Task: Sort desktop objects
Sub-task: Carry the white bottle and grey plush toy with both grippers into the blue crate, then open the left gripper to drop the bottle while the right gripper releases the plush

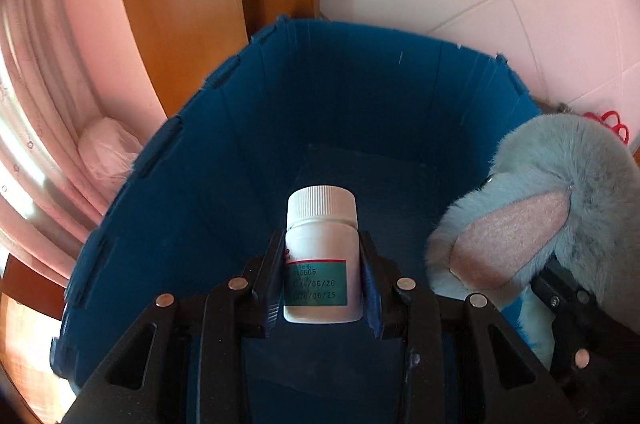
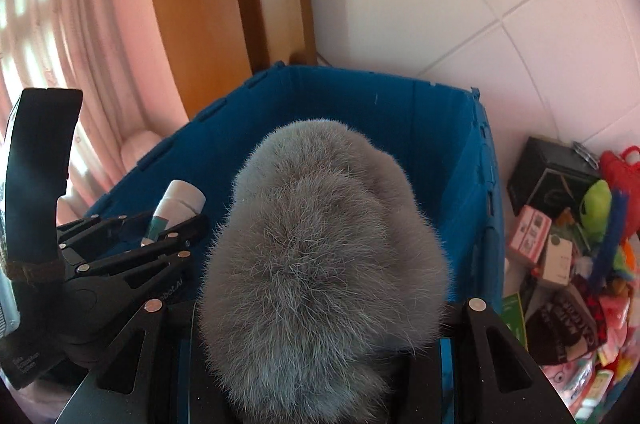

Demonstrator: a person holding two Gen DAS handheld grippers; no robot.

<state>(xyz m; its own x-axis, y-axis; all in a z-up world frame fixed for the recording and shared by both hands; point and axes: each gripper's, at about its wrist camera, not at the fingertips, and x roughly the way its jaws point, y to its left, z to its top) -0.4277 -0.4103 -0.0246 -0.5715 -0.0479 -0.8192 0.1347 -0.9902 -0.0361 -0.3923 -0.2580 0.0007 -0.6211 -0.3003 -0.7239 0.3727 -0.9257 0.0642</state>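
A white pill bottle (image 1: pixel 320 252) with a ribbed cap and a green label stands upright between the pads of my left gripper (image 1: pixel 321 240), which is shut on it. It hangs over the open blue folding bin (image 1: pixel 224 160), whose dark floor shows below. A fluffy grey-blue plush toy (image 2: pixel 320 244) with a pink ear (image 1: pixel 516 236) fills the middle of the right wrist view and hides the fingers of my right gripper (image 2: pixel 320 328), which is shut on it above the same bin (image 2: pixel 448 160). From the right wrist I see the left gripper (image 2: pixel 164 224) with the bottle (image 2: pixel 180 204) just left of the plush.
A heap of mixed small things (image 2: pixel 580 264), with a black box (image 2: pixel 548 176) at its back, lies right of the bin on the white tiled surface. A wooden door frame (image 2: pixel 240 4) and pink curtains (image 1: pixel 48 84) rise behind the bin. A pink bagged bundle (image 1: pixel 108 152) sits at the bin's left.
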